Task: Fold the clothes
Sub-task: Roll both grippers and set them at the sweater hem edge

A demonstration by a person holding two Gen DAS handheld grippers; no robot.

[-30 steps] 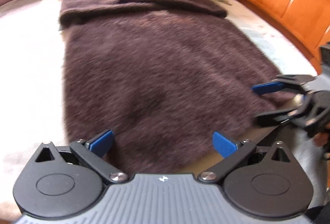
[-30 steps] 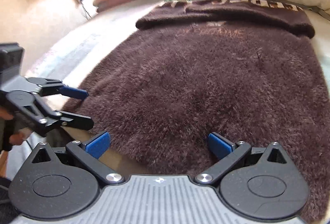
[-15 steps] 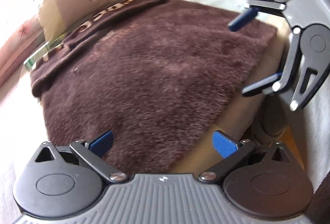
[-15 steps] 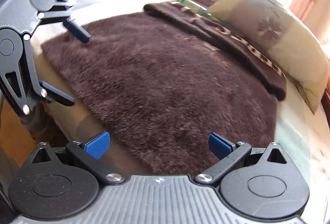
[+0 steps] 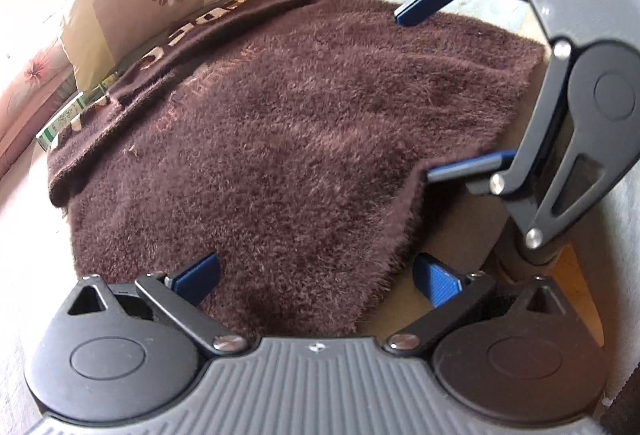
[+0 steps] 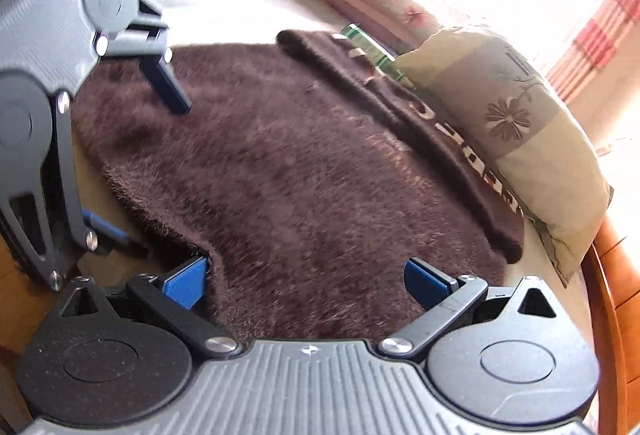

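Left wrist view: brown fuzzy garment lies flat on bed, long axis toward 12 o'clock. Left tongs and right tongs gape open straddling its near hem corners, equally close.

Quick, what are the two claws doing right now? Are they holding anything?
Left claw: open, straddling the near edge of the brown garment, gripping nothing.
Right claw: open, also at that edge, gripping nothing.
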